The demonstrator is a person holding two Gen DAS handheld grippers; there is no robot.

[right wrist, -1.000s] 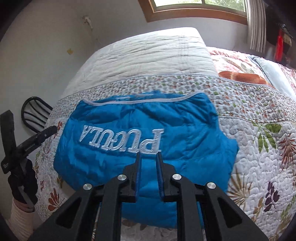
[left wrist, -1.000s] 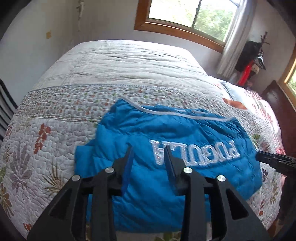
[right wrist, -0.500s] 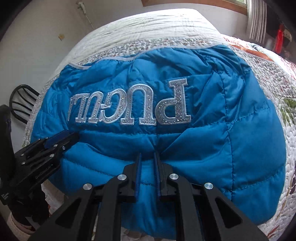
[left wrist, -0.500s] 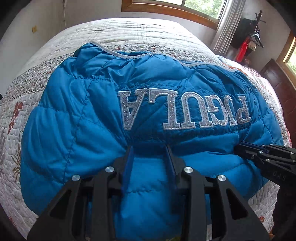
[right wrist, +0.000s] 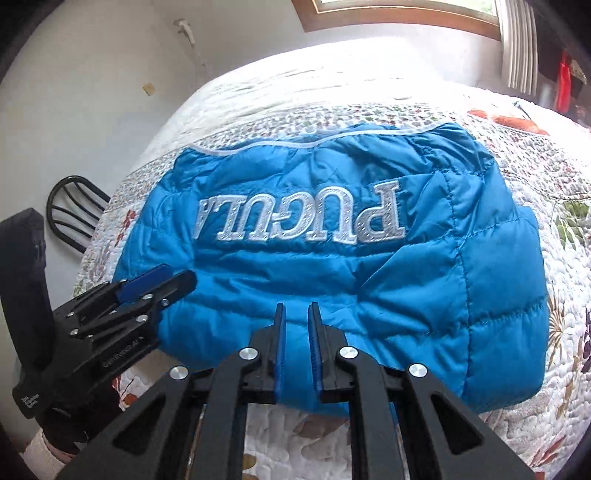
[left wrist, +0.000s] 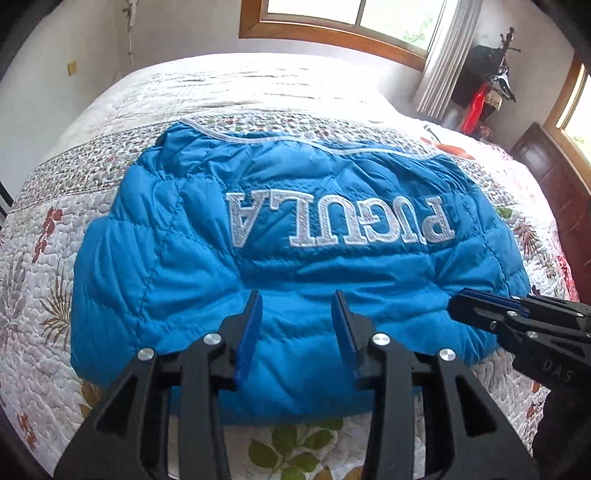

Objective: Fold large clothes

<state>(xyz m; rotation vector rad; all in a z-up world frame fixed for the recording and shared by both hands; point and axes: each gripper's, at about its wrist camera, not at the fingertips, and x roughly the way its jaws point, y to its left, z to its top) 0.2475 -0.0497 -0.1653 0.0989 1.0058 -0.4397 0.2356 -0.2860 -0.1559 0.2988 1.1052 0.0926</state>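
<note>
A blue quilted puffer jacket (left wrist: 295, 229) with white "PUGULA" lettering lies folded on the floral quilted bed (left wrist: 40, 280); it also shows in the right wrist view (right wrist: 351, 251). My left gripper (left wrist: 295, 306) is open, its blue pads hovering over the jacket's near edge, holding nothing. My right gripper (right wrist: 295, 314) has its jaws a narrow gap apart over the jacket's near edge, with no fabric between them. The right gripper shows in the left wrist view (left wrist: 458, 308) at the jacket's right side. The left gripper shows in the right wrist view (right wrist: 166, 282) at the left side.
The bed fills both views, with a pale plain quilt section (left wrist: 240, 85) beyond the jacket. A wooden-framed window (left wrist: 347, 29) and curtain (left wrist: 443, 62) are behind. A black chair back (right wrist: 74, 210) stands left of the bed. Dark wooden furniture (left wrist: 554, 184) is at right.
Both grippers dipped close to the jacket half a second ago and have now pulled back and up a little. The jacket lies in the same folded shape.
</note>
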